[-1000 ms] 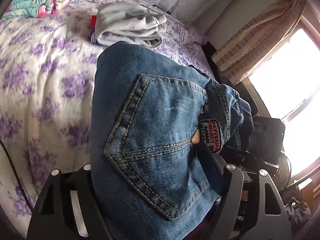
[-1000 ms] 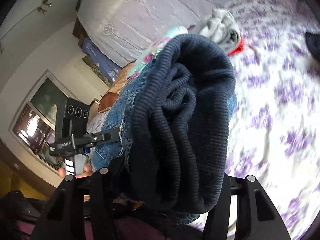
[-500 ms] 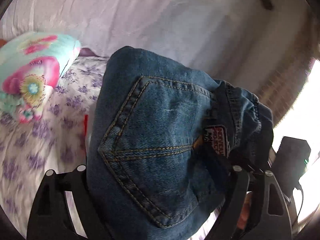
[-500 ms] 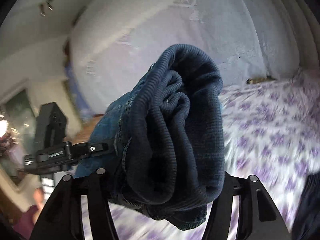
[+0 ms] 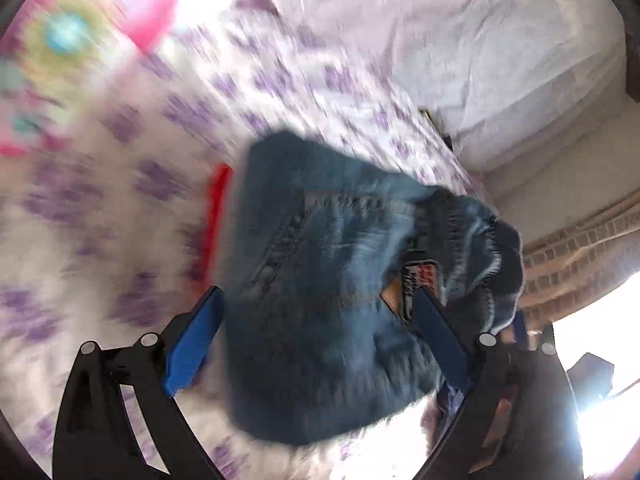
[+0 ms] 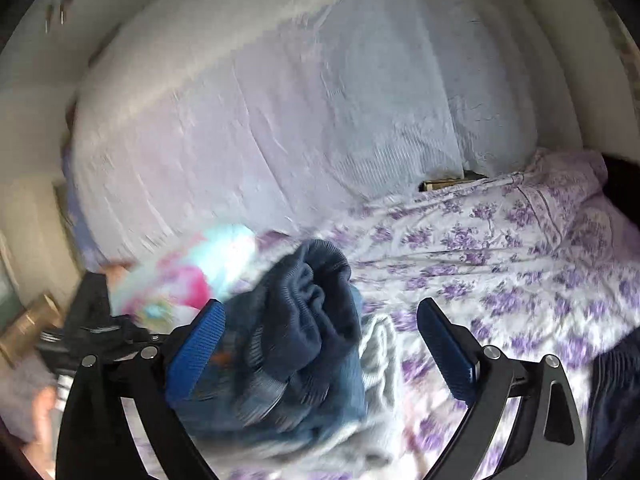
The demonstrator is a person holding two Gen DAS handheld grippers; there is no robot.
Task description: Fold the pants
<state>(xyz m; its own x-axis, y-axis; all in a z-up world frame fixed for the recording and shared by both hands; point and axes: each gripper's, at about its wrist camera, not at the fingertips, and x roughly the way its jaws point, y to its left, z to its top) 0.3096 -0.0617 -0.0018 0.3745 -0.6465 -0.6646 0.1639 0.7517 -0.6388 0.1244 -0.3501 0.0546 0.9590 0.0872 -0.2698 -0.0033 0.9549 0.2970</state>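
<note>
The folded blue jeans (image 5: 320,292) lie on the floral bed sheet (image 5: 120,184), back pocket and label up, blurred by motion. My left gripper (image 5: 316,312) is open, its blue pads standing apart on either side of the jeans. In the right wrist view the jeans bundle (image 6: 296,332), with its dark ribbed cuff on top, rests on folded grey clothes (image 6: 376,364). My right gripper (image 6: 320,328) is open, its left pad beside the bundle and its right pad clear of it.
A bright flowered pillow (image 5: 76,40) lies at the far left of the bed, also seen in the right wrist view (image 6: 188,280). A white covered headboard (image 6: 300,112) stands behind. A red item (image 5: 214,208) lies beside the jeans. Dark cloth (image 6: 616,396) lies at right.
Both grippers held the folded jeans in the air. Now both have opened and the jeans lie on the bed on the grey clothes. Both cameras are moving fast.
</note>
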